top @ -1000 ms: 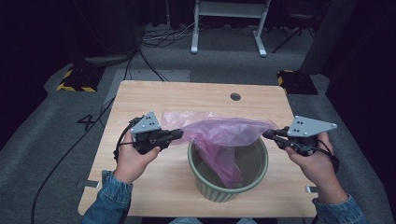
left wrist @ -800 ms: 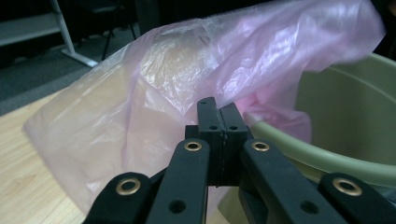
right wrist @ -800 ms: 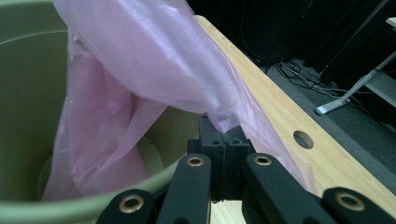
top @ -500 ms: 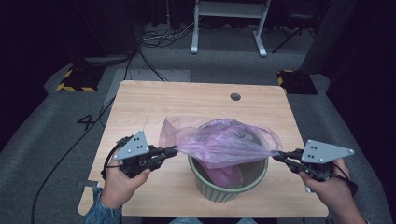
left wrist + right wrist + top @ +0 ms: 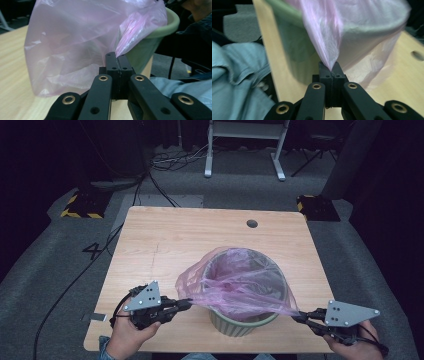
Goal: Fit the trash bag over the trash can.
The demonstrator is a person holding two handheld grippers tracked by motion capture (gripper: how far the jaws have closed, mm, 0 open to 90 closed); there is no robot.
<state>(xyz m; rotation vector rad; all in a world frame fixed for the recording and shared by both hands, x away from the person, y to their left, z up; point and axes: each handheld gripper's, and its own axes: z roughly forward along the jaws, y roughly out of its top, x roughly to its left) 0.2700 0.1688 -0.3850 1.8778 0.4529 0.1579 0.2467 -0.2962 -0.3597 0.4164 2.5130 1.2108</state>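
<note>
Both grippers clamped on bag rim; pull evenly down over bin lip near table's front edge, avoid tearing.

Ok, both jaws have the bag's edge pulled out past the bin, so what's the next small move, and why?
Probably lower both grippers to draw the pink bag down over the near rim of the green bin. The left gripper and right gripper each pinch its edge, stretched taut above that rim, not yet folded over it.
</note>
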